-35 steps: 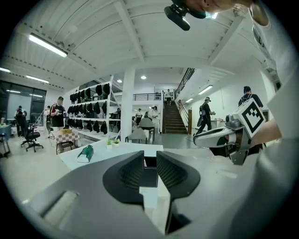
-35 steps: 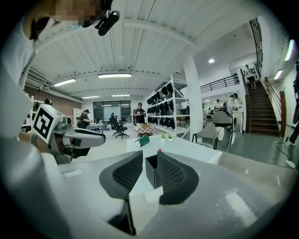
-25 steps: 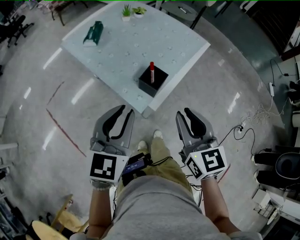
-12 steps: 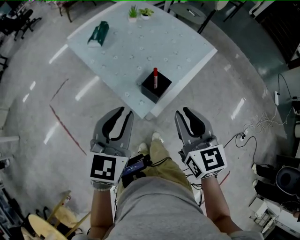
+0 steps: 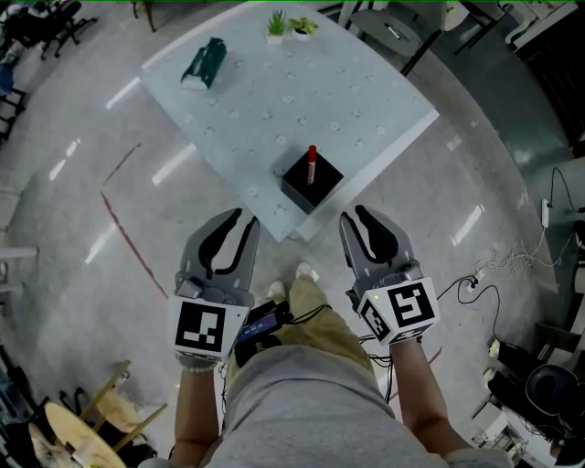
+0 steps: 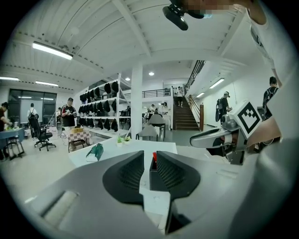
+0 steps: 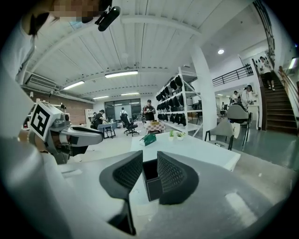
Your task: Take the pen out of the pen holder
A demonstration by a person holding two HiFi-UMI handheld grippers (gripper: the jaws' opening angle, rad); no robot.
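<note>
On the bench [image 5: 274, 101] the pen [image 5: 312, 162] stood in the pen holder [image 5: 311, 185], untaken; left claw [image 5: 247, 217] and right claw [image 5: 353, 213], both spread and empty, hung short of it.

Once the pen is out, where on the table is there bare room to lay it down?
The table is mostly bare: the middle between the pen holder at the near corner, the green object at the left corner and the two small plants at the far corner, and the right side. Only the near corner round the holder is tight.
</note>
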